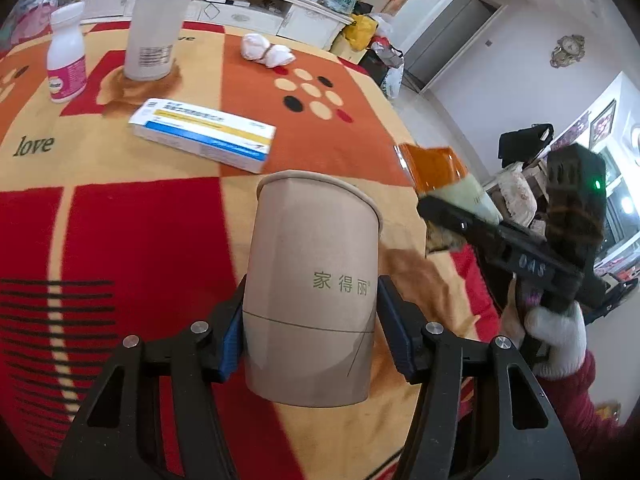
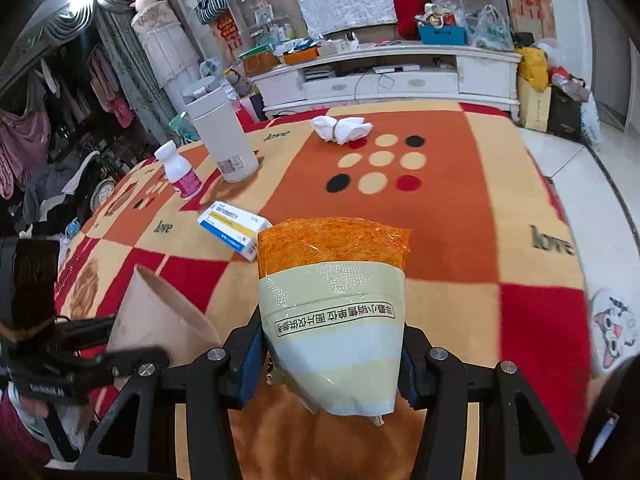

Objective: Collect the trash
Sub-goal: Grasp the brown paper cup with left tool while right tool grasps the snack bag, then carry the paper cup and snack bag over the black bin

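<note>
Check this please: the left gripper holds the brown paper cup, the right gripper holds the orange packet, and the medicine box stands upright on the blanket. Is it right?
Not quite. In the left wrist view the medicine box lies flat on the blanket, not upright. The rest holds: the left gripper holds the brown paper cup, the right gripper the orange packet.

Paper cup (image 1: 312, 292): matt brown card. Snack bag (image 2: 332, 312): glossy crinkled plastic film. Blanket (image 1: 120, 216): fuzzy woven cloth. Medicine box (image 1: 202, 134): smooth printed card. Small bottle (image 1: 66, 58): smooth white plastic. Tall flask (image 1: 154, 20): matt, possibly coated metal.
</note>
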`<action>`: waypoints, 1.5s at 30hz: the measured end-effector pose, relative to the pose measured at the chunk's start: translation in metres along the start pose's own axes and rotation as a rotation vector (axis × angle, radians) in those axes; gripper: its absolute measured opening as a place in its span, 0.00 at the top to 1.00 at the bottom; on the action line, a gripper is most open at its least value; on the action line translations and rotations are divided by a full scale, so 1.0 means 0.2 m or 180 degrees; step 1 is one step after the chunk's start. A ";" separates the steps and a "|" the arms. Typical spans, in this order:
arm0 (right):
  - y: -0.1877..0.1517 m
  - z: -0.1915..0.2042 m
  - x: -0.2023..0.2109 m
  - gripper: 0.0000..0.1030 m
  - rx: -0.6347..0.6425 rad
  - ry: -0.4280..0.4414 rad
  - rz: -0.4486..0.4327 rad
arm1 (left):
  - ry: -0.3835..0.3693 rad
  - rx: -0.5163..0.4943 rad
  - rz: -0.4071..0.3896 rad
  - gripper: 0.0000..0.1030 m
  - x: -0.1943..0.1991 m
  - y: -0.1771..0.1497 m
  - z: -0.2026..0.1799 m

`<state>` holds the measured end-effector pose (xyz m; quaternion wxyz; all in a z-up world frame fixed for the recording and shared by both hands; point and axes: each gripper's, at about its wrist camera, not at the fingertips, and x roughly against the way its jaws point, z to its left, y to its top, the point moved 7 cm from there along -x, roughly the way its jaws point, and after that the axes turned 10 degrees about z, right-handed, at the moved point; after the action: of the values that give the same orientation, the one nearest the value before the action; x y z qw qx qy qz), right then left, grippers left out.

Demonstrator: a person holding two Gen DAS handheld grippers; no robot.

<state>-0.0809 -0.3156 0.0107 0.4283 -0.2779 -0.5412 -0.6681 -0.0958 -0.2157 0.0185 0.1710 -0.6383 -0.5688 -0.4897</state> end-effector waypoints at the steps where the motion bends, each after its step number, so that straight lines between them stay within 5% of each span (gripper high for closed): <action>1: -0.02 -0.01 0.01 0.49 -0.0001 -0.0019 -0.0006 | 0.0009 -0.0006 -0.0003 0.44 -0.01 0.00 -0.02; 24: -0.37 -0.49 0.37 0.48 -0.0522 -0.0332 -0.0140 | 0.0152 -0.0618 -0.0010 0.45 -0.25 0.04 -0.65; 45: -0.71 -1.11 0.65 0.46 -0.1299 -0.0734 -0.0198 | -0.0027 -0.1137 0.0221 0.45 -0.61 0.10 -1.12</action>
<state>-0.2462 -0.5568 -0.0072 0.2779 -0.4164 -0.4486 -0.7403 -0.1593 -0.4640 0.0282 0.0693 -0.6798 -0.4510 -0.5741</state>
